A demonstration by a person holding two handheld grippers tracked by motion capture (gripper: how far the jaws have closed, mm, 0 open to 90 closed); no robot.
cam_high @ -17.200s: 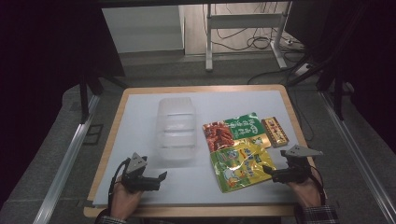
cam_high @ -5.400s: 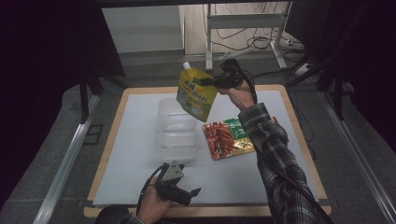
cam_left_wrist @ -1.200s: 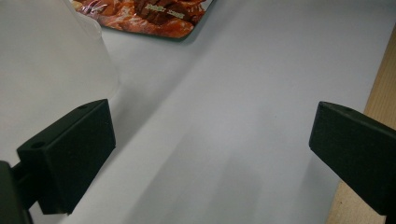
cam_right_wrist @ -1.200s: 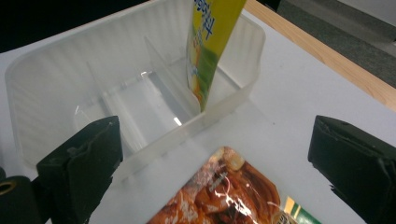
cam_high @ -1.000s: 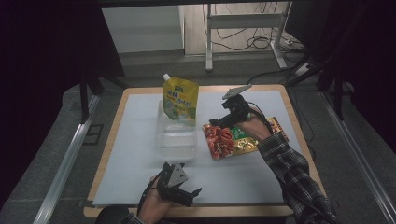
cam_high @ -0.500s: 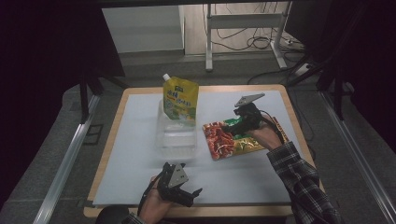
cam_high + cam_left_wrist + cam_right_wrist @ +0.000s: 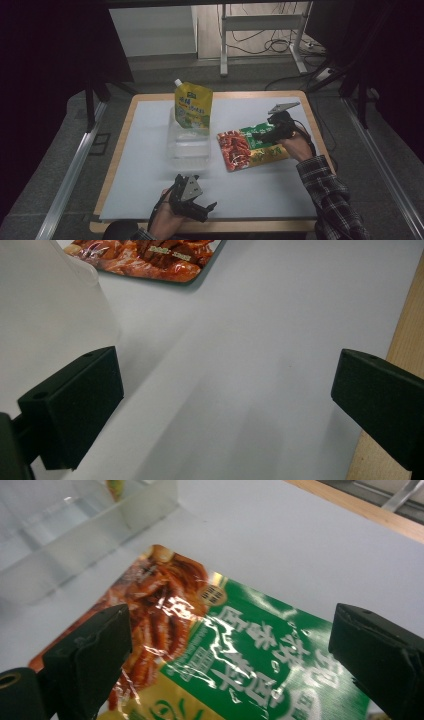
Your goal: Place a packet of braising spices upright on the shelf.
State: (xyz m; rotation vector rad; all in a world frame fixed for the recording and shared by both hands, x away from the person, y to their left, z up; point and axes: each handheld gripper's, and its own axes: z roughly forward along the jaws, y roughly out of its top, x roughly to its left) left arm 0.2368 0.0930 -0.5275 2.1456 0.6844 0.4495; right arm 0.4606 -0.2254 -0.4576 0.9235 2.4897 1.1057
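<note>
At the near edge of the bench [image 7: 150, 150] we see the left gripper [image 7: 197, 206] held in the person's left hand [image 7: 167, 225], low over the pale mat; its jaws stand spread wide, with nothing between them. In the left gripper view we see bare mat between those jaws, the wall of the clear plastic tray [image 7: 45, 305] just beside one of them, and a corner of the red and green food pouch [image 7: 150, 260] farther off.

Farther out and to the right, the right gripper [image 7: 257, 134] is over the red and green food pouch [image 7: 250, 148], which lies flat on the mat just right of the clear plastic tray [image 7: 189, 146]. In the right gripper view its jaws are spread, one over the red printed part of the pouch [image 7: 240, 645], the other past its green part; we cannot tell whether they touch the foil.

Farthest, the yellow spouted pouch [image 7: 192, 106] stands upright in the far end of the tray.
</note>
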